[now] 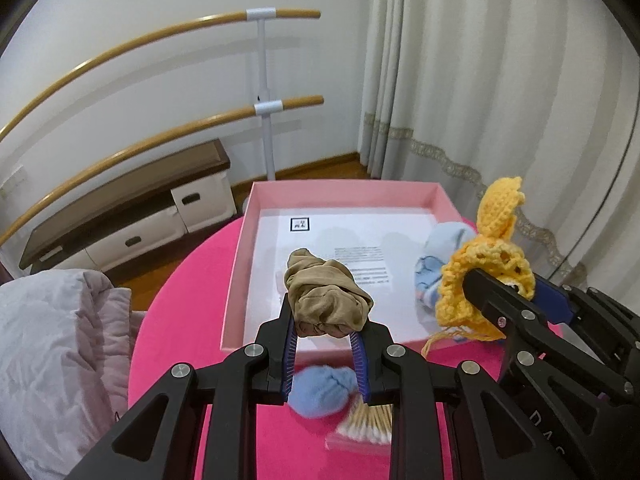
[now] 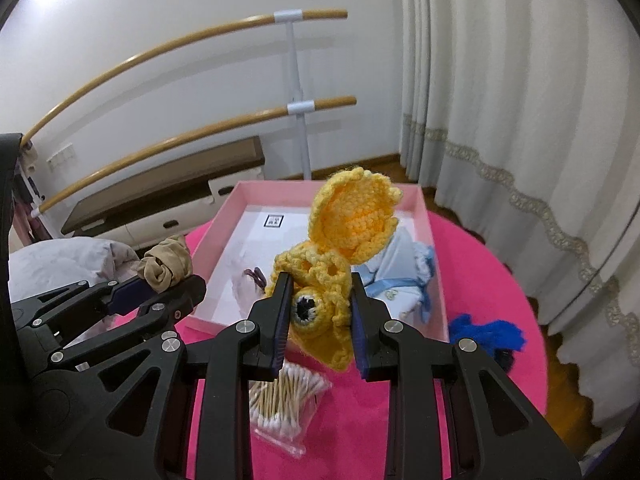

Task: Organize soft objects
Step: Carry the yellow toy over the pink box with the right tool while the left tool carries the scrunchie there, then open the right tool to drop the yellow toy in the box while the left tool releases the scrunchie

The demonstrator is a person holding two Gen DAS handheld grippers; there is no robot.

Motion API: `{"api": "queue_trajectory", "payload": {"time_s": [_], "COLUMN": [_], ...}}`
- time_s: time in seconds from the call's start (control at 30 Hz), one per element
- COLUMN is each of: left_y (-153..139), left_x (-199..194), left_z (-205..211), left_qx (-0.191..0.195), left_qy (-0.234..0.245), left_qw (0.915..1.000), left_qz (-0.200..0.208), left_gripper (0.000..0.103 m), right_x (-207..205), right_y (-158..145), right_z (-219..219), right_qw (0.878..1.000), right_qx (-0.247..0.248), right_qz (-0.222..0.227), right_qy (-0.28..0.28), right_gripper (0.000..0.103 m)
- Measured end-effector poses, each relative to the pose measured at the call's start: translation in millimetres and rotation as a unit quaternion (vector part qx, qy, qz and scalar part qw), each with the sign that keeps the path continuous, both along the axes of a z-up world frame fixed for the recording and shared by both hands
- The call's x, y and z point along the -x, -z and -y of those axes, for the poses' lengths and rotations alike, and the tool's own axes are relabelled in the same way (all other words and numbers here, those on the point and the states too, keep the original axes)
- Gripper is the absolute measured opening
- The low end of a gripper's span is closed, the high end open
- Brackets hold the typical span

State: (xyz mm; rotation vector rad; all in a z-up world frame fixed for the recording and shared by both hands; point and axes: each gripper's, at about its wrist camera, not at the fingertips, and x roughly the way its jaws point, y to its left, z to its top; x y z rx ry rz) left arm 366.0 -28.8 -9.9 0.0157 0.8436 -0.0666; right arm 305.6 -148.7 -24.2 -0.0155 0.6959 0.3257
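Clamping a rolled tan stocking (image 1: 326, 296) between its blue pads, my left hand-held gripper (image 1: 325, 336) hangs over the near wall of the pink box (image 1: 344, 194). The stocking is a crumpled, sheer beige bundle, knotted into a lump that bulges up past the fingertips. My right hand-held gripper (image 2: 320, 312) is squeezed onto a yellow crocheted toy (image 2: 340, 240), thick-stitched yarn with a black-and-white eye just beside the left pad and a cupped, scalloped flap standing up beyond the fingers. A loose yarn tail trails from it.

Just beyond the right hand-held gripper, inside the box, lies a pale blue fabric item (image 2: 400, 268) with a satin ribbon, against the box's right wall. Ahead of the left hand-held gripper the box floor is covered by a white printed sheet (image 1: 360, 240) bearing a small square black mark and lines of text too small to read.

Beneath the left hand-held gripper, on the pink tabletop (image 1: 192, 280), sits a light blue fluffy ball (image 1: 320, 394), and next to it a clear packet of cotton swabs (image 1: 366, 420) with wooden sticks. To the right of my right hand-held gripper, on the tabletop outside the box, is a dark blue fuzzy bundle (image 2: 488, 334).

White letters show on the right hand-held gripper's body in the left view, only partly legible.
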Motion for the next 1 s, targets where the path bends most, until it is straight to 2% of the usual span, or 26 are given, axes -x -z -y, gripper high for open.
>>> {"api": "queue_trajectory", "payload": {"time_s": [0.17,0.37,0.63,0.73,0.77,0.8,0.87,1.0], "left_y": [18,39,44,47,50,50,56,61], "left_x": [-62,-124,-170,-180,-180,-186,-178,-163], "left_z": [2,-3,-1,-9,-10,-12,-17,-31], "left_qx": [-0.008,0.012,0.026,0.027,0.026,0.024,0.028,0.047], "left_qy": [-0.004,0.009,0.03,0.023,0.017,0.008,-0.002,-0.009], "left_qw": [0.9994,0.9967,0.9965,0.9967,0.9968,0.9968,0.9969,0.9963], "left_qz": [-0.033,-0.08,-0.073,-0.073,-0.074,-0.075,-0.074,-0.071], "left_gripper": [0.022,0.022,0.025,0.036,0.044,0.053,0.061,0.074], "right_x": [-33,-64,-84,-86,-87,-86,-84,-76], "right_y": [22,49,63,64,64,63,61,53], "right_z": [-7,-17,-15,-13,-11,-8,-7,-4], "right_qw": [0.999,0.996,0.994,0.994,0.994,0.994,0.994,0.996], "right_qx": [0.001,0.019,0.036,0.03,0.029,0.031,0.036,0.043], "right_qz": [-0.037,-0.085,-0.102,-0.106,-0.106,-0.104,-0.097,-0.076], "right_qy": [-0.009,-0.019,0.0,0.005,0.007,0.012,0.019,0.032], "right_gripper": [0.025,0.025,0.029,0.034,0.037,0.041,0.049,0.067]}}
